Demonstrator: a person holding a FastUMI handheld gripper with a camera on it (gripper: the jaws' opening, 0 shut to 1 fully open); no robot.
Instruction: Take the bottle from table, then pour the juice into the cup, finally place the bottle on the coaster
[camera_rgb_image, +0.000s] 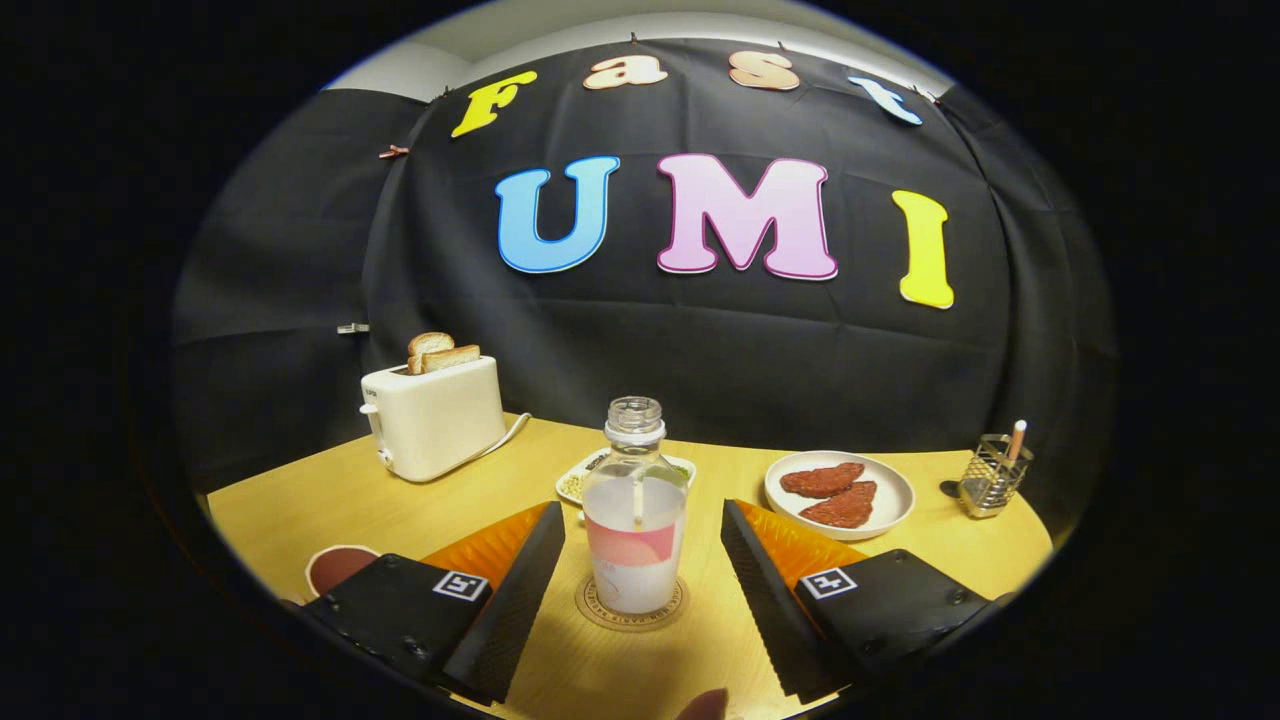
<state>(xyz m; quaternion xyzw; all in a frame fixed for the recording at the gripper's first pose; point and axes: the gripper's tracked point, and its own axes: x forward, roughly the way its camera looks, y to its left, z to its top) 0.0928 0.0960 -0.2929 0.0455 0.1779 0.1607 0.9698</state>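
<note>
On the counter (420, 500), at twelve o'clock between the wide-open, empty gripper (640, 560) fingers, the uncapped juice bottle (634, 530) stands upright on its coaster (600, 612); clear plastic, likely light, slick, squeezable; best held mid-body; cup (335, 568) at nine o'clock.

Clear plastic bottle (634, 510) standing upright at lower centre of the frame — cap off, neck open, pale milky liquid in the lower part, a pink label band around the middle. Set squarely on a round tan coaster (631, 607) with lettering around its rim, flat on the yellow wooden tabletop. Cup (335, 568) at lower left — white rim, dark reddish inside, partly hidden, well apart from the bottle. Contents of the cup hard to make out.
</note>
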